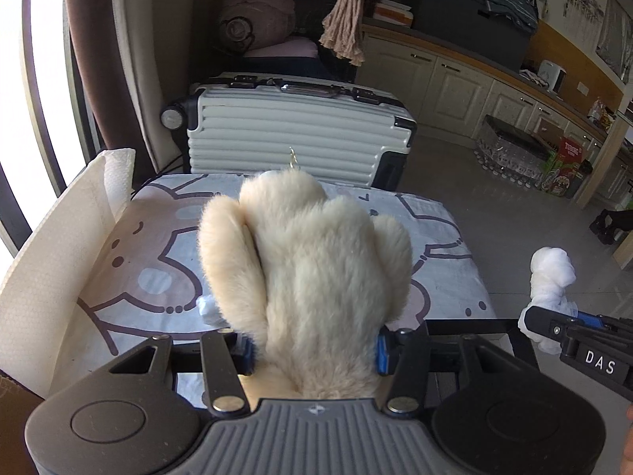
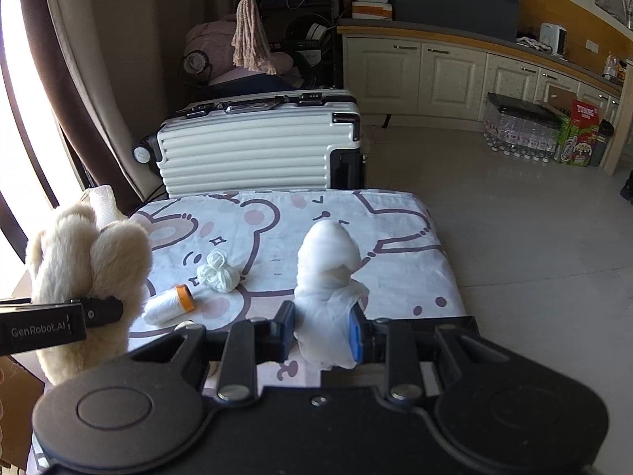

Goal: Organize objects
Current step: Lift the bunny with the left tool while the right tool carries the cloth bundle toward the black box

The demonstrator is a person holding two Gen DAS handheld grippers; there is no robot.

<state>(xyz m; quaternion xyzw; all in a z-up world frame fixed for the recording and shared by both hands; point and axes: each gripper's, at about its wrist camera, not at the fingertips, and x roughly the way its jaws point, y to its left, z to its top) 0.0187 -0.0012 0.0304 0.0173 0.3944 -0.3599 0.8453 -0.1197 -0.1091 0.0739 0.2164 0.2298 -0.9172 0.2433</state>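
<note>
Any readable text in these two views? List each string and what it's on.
"DAS": white label on the right gripper, seen from the left wrist view.
"GenRobot.AI": side of the left gripper, seen from the right wrist view.
"TURBO"-like word: red and green carton on the floor by the cabinets; too small to be sure.
Books on the counter, bottle pack: print unreadable.
Bear-print cloth: drawings only, no words.

Daylit room, strong glare from left.
Window [image 1: 23, 79] blown out white at left edge; far shelves dim; fisheye bends cabinets [image 2: 435, 75] and edges; centre sharp, corners vignetted dark.
</note>
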